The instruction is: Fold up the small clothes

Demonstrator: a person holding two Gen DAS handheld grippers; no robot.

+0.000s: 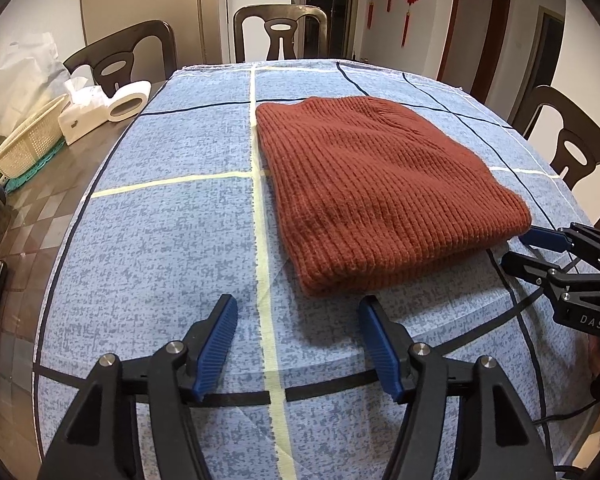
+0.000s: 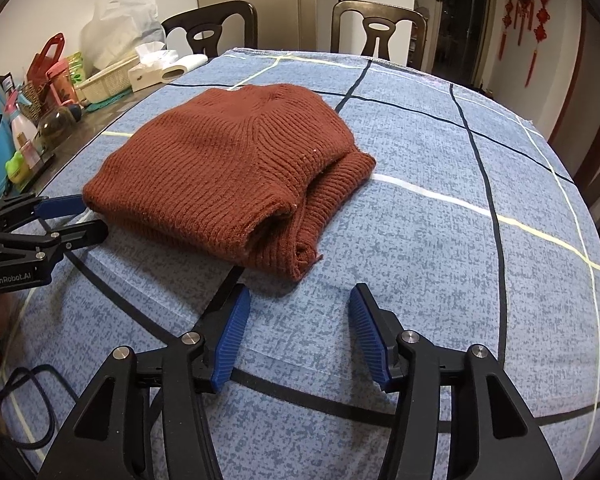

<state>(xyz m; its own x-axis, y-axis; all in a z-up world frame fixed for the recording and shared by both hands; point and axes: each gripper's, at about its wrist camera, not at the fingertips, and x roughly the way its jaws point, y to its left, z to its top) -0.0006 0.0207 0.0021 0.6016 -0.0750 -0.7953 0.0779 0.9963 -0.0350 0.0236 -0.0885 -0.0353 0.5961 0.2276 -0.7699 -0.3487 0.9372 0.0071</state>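
Observation:
A rust-red knitted sweater (image 1: pixel 376 192) lies folded in a thick rectangle on the blue checked cloth (image 1: pixel 160 240); it also shows in the right wrist view (image 2: pixel 228 168), with its layered open edge facing that camera. My left gripper (image 1: pixel 298 312) is open and empty, just short of the sweater's near edge. My right gripper (image 2: pixel 298 300) is open and empty, close to the sweater's near corner. The right gripper also shows at the right edge of the left wrist view (image 1: pixel 516 248), beside the sweater's corner. The left gripper shows at the left of the right wrist view (image 2: pixel 88 216).
Dark wooden chairs (image 1: pixel 280 32) stand around the table. On the bare table at the left are a woven basket (image 1: pixel 28 140), a tissue box (image 1: pixel 84 116), a paper roll (image 1: pixel 130 100), and in the right wrist view bottles and jars (image 2: pixel 24 128). A black cable (image 2: pixel 24 408) trails at the near left.

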